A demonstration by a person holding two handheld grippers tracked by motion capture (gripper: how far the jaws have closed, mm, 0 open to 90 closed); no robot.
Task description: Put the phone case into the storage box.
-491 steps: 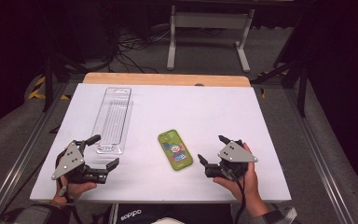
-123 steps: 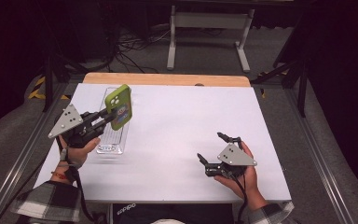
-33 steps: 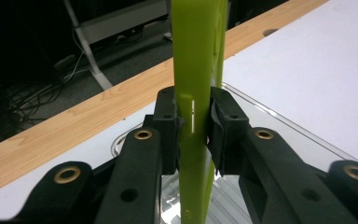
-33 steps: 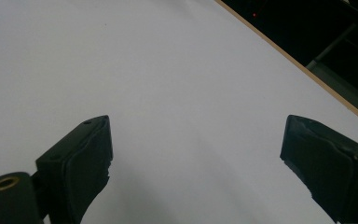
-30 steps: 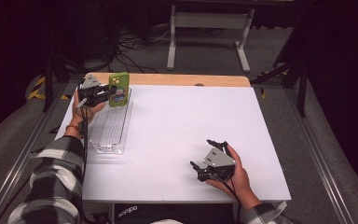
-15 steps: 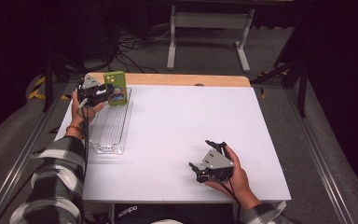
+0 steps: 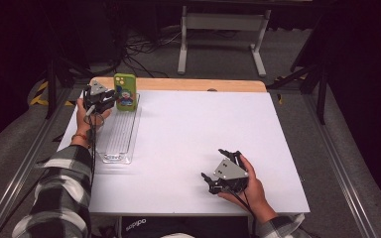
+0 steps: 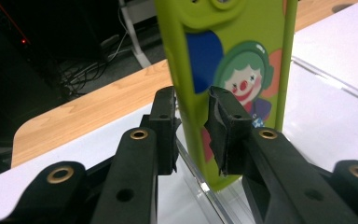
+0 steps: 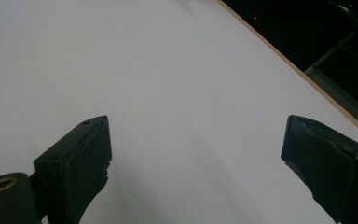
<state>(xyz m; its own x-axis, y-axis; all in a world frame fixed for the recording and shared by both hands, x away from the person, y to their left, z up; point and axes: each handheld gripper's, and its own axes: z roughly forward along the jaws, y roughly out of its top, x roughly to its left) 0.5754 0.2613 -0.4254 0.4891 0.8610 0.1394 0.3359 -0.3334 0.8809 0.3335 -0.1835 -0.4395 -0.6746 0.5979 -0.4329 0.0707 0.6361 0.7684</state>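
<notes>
Phone (image 8: 233, 70) stands upright, its edge clamped between left gripper (image 8: 191, 126) jaws above tray (image 7: 119, 134).

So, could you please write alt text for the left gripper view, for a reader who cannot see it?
The left gripper clamps its two black jaws on the edge of an upright green phone case with a cartoon clown, its lower end inside a clear plastic tray. The tray lies on a white table with a wooden edge.

- We see a white counter (image 7: 188, 129) with a wooden strip along its far edge.
- A clear tray (image 7: 116, 141) lies on the counter near its left edge.
- Our right hand-held gripper (image 7: 217, 171) rests on the counter, well right of the tray.
</notes>
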